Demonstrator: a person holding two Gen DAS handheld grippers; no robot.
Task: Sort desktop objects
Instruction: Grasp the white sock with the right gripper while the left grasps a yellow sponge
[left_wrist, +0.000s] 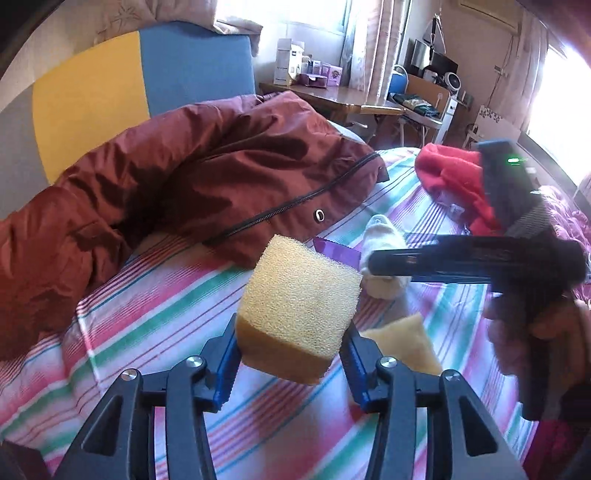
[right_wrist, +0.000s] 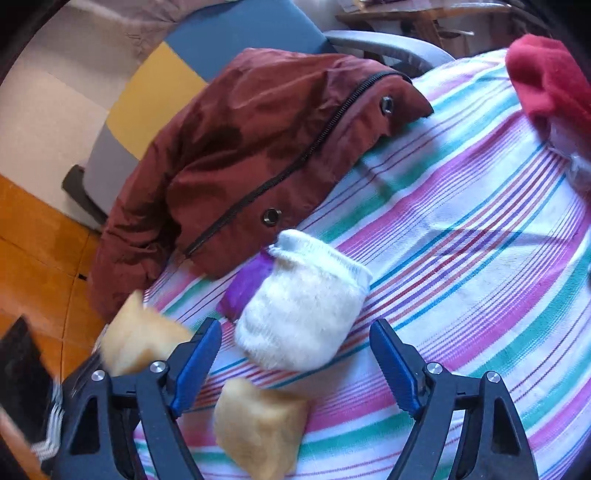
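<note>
My left gripper (left_wrist: 291, 363) has its jaws closed on a yellow sponge block (left_wrist: 297, 306), pinched low at its base and lifted clear of the striped sheet (left_wrist: 155, 306). My right gripper (right_wrist: 295, 363) hangs with jaws wide apart and nothing between them, just above the white sock (right_wrist: 303, 302), which lies against a purple packet (right_wrist: 245, 286) and near a second sponge (right_wrist: 258, 432). To take the sock cleanly, I judge I should come down straddling its middle, keep clear of the maroon jacket (right_wrist: 258, 147), and close only once both pads flank the fabric.
</note>
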